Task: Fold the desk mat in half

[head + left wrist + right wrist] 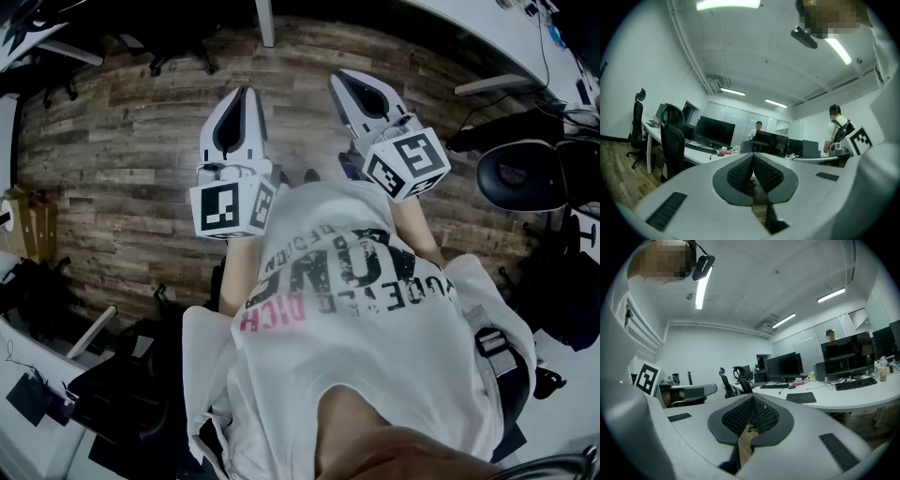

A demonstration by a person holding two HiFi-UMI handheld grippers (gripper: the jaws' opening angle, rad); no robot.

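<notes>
- The left gripper (pixel 246 92) and the right gripper (pixel 341 79) are held side by side in front of a person's printed white T-shirt (pixel 375 319). Both are pointed roughly level over a wooden floor (pixel 122 159), clear of the white desk (pixel 487 23).
- In the left gripper view, the ribbed pads of the left gripper (pixel 753 157) are seen pressed together, with nothing caught between them.
- In the right gripper view, the right gripper (pixel 753 397) is likewise seen closed and empty, its pads meeting at the tip.
- What looks to be the desk mat (pixel 801 398), a dark flat rectangle, is seen lying unfolded on the white desk (pixel 862 399), near its front edge and well apart from both grippers.
- A keyboard (pixel 855 383) is set further along the desk from the mat, and dark monitors (pixel 846 352) are lined up toward the desk's back edge.
- A black office chair (pixel 520 173) is parked just off the desk, on the right gripper's side.
</notes>
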